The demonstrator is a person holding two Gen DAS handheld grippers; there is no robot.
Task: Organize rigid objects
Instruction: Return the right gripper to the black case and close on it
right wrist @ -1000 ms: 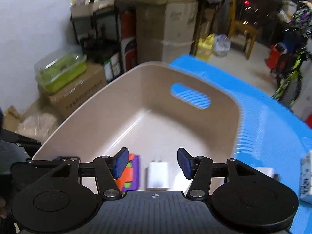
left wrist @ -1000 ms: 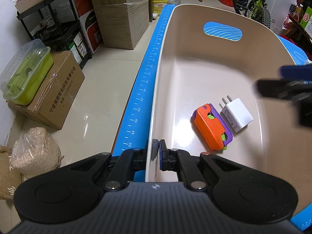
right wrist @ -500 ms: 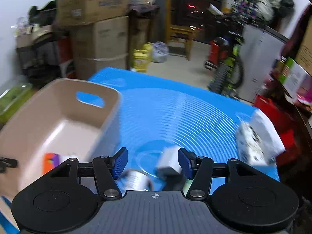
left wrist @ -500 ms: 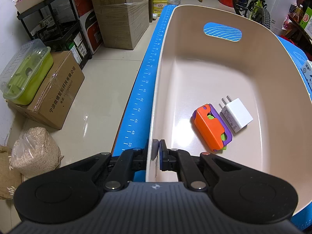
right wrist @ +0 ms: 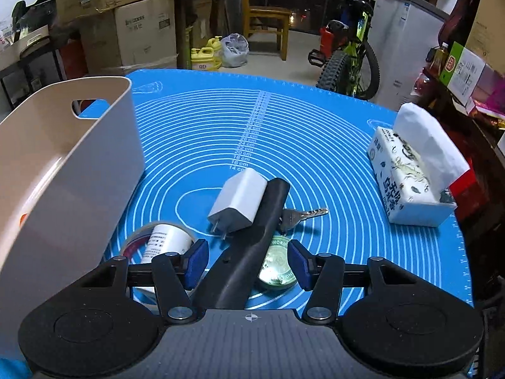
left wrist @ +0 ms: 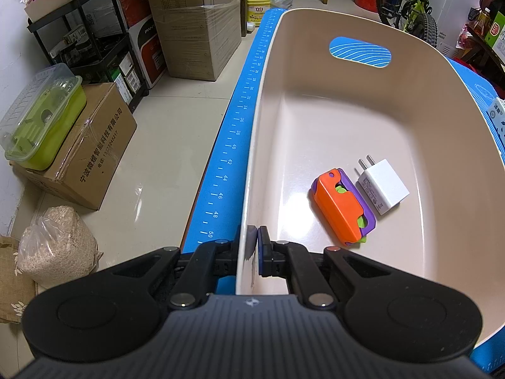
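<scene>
The left claw (left wrist: 253, 246) is pinching the near rim of one beige bin (left wrist: 372, 117), one finger outside the wall and one inside. Two things are lying on the bin floor, touching side by side: one orange-and-purple toy (left wrist: 342, 207) and one white charger (left wrist: 382, 186) with two prongs pointing away.

The right claw (right wrist: 246, 260) is hovering with its jaws spread wide and holding nothing, above a black handle (right wrist: 252, 237) that is running between the fingers. Around it on the blue mat (right wrist: 315, 145) covering the table are lying one second white charger (right wrist: 240, 200) leaning against the handle, one white cylinder (right wrist: 164, 243) with small unreadable print, one tape roll (right wrist: 139, 240) beside it, one silver key (right wrist: 303, 214), and one round green tin (right wrist: 277, 265) showing part of the word "WORM". One tissue pack (right wrist: 407, 173) with Chinese print is sitting well apart to the right.

The mat is showing centimetre marks, "14 cm" to "32 cm", and its edge ruler is reading up to 50. One floor carton (left wrist: 85, 154) is bearing Chinese characters.
</scene>
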